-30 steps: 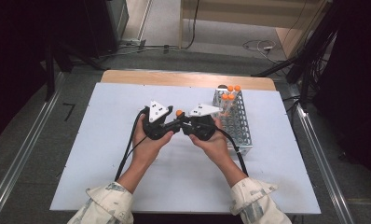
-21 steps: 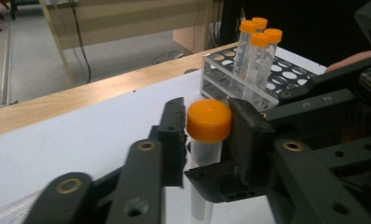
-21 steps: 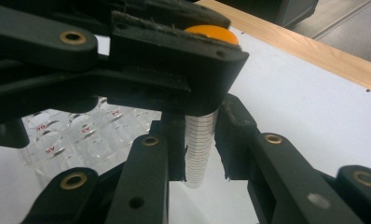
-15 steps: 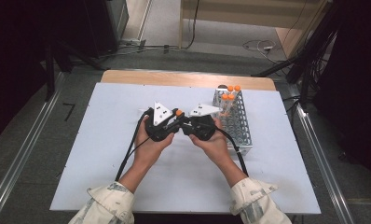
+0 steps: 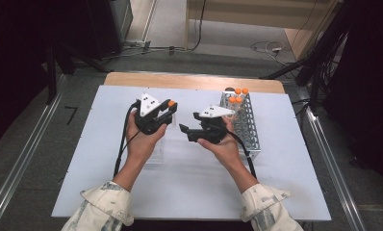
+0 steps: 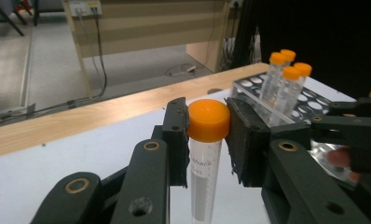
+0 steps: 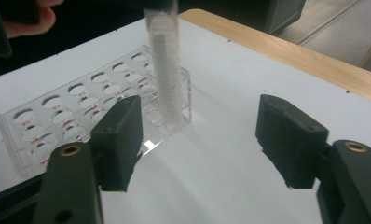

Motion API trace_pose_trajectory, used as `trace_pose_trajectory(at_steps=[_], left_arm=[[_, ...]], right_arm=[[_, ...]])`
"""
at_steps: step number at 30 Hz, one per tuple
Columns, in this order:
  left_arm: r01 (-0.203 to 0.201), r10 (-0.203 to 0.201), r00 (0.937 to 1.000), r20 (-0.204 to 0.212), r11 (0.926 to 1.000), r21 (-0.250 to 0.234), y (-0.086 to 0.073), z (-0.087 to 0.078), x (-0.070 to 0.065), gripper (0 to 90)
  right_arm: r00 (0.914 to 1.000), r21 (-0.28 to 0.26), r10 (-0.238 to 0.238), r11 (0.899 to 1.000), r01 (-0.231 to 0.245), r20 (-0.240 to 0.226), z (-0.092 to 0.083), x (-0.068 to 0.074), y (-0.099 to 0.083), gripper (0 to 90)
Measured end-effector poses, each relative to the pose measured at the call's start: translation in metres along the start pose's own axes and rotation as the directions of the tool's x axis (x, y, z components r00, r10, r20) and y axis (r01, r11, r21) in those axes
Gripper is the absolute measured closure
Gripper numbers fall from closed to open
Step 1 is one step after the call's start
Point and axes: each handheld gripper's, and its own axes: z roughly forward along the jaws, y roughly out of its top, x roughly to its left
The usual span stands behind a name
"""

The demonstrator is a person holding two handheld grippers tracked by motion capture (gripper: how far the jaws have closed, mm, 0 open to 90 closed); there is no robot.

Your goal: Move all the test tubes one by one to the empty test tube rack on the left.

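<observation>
Jaws of your left gripper (image 6: 207,140) clamping the orange-capped tube (image 6: 207,158) at frame centre, your right gripper (image 7: 197,140) gaping apart, clear rack (image 7: 81,116) lying upper left.

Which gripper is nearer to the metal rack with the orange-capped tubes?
Right. The right gripper is just beside the metal rack; the left gripper, clamping a tube, is farther left.

rack (image 5: 247,126) sits on the table's (image 5: 286,187) right side, tubes (image 5: 238,95) in its far end; clear rack (image 7: 76,119) on table left | grippers between
</observation>
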Motion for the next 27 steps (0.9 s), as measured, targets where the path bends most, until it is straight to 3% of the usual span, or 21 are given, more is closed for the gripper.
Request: trace_pose_trajectory(at_steps=[8,14,27], left_arm=[[0.009,-0.011,0.9976,-0.068,0.9997,-0.024,0.009,-0.007,0.025,70.6],[0.041,-0.043,0.9956,-0.084,0.9989,-0.025,0.006,-0.003,0.04,70.7],[0.042,-0.041,0.9958,-0.081,0.9991,0.006,-0.004,0.005,0.043,70.6]], right_arm=[[0.9998,-0.018,0.022,1.0,-0.022,-0.003,-0.005,-0.005,-0.002,23.4],[0.9997,-0.023,0.022,0.999,-0.022,-0.009,-0.007,-0.005,-0.001,23.3],[0.9998,-0.025,0.021,0.999,-0.021,-0.007,-0.01,-0.006,-0.002,23.4]])
